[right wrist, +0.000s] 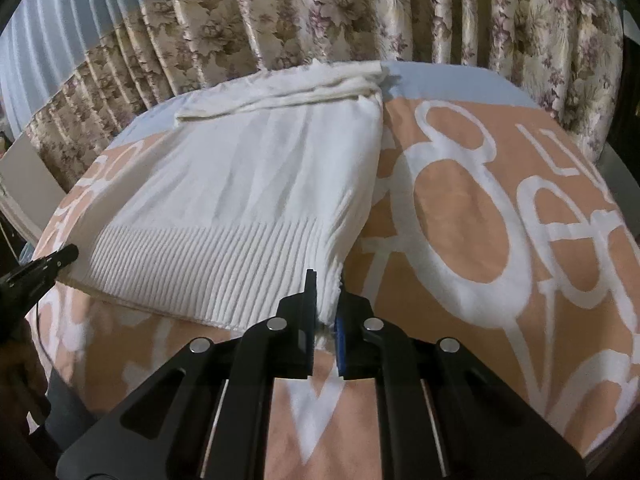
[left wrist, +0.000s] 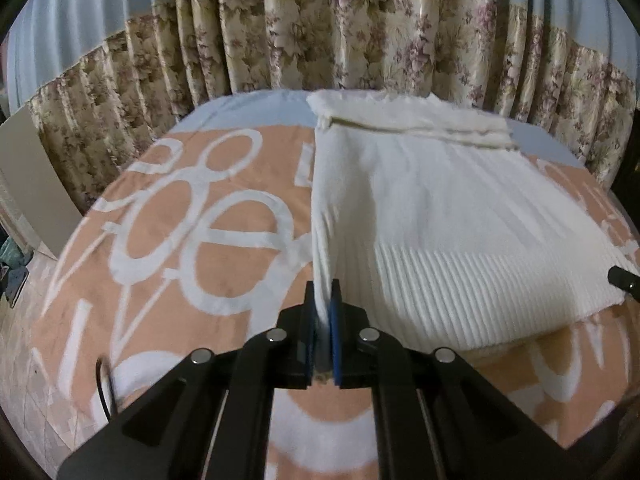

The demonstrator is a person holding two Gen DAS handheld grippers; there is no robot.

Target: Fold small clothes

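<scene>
Left wrist view first: I've got the left gripper [left wrist: 323,300] pinched tight on the near left corner of the white knit sweater [left wrist: 432,216], its blue-padded fingers [left wrist: 334,320] clamped on a raised ridge of fabric that runs straight away from me. The sweater lies spread over a peach blanket with big white lettering [left wrist: 180,240], ribbed hem toward me, a folded band of cloth across its far end. The blanket covers a bed, with a strip of pale blue sheet [left wrist: 256,110] showing at the far edge. Behind that hangs a floral curtain [left wrist: 320,32], pale blue in its upper part. At the far right I see the other gripper's tip [left wrist: 622,278] at the hem.

Over to the right wrist view: the right gripper [right wrist: 325,300] is closed on the sweater's [right wrist: 248,184] near right corner, ribbing bunched between the fingers [right wrist: 308,320]. The garment stretches away to my left across the blanket [right wrist: 460,220]; the left gripper [right wrist: 48,266] touches the hem's opposite corner. Same curtain [right wrist: 360,12] behind, blue sheet [right wrist: 440,80] beyond.
</scene>
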